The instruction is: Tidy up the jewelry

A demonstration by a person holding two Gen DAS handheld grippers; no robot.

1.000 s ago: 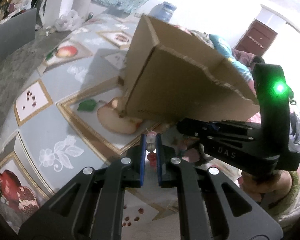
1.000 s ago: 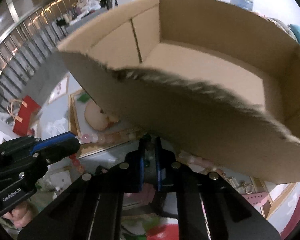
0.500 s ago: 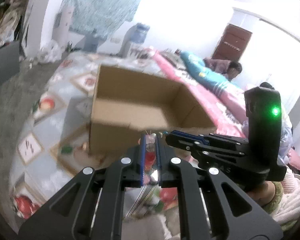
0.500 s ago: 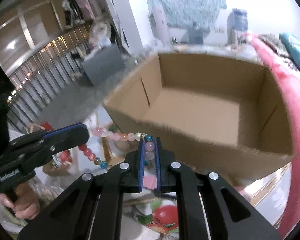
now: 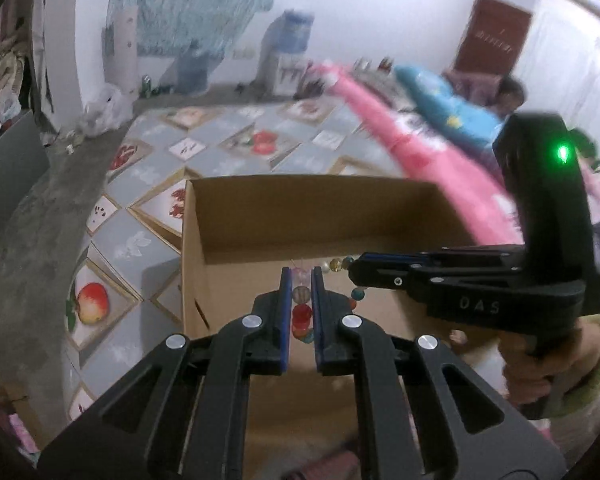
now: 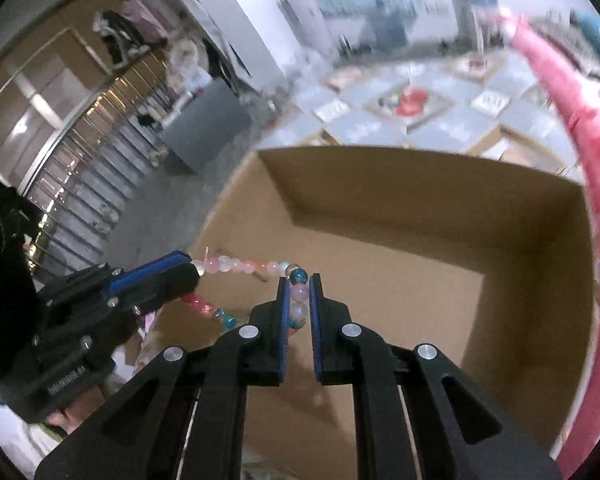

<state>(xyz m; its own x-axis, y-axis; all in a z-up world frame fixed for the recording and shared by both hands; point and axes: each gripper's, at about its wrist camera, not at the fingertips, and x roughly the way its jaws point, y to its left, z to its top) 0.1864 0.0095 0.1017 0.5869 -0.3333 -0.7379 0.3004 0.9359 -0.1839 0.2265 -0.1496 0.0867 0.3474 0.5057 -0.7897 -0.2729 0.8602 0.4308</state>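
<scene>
A bead bracelet [image 6: 240,266] of pink, orange, red and blue beads is stretched between both grippers above an open cardboard box [image 6: 420,240]. My left gripper [image 5: 301,280] is shut on one side of the bracelet [image 5: 301,312]. My right gripper [image 6: 299,284] is shut on the other side. In the left wrist view the right gripper [image 5: 354,270] reaches in from the right, held by a hand in a green sleeve. In the right wrist view the left gripper [image 6: 192,272] comes in from the left. The box [image 5: 300,216] looks empty inside.
The box stands on a floor mat [image 5: 228,152] printed with fruit tiles. A pink blanket [image 5: 440,152] runs along the right. A person [image 5: 504,92] lies at the far right. A grey bin [image 6: 204,124] and a railing [image 6: 80,184] are on the left. A water dispenser [image 5: 288,52] stands by the far wall.
Both grippers rose with the bracelet from beside the box's outer wall to above its open top. The box interior now lies below the beads.
</scene>
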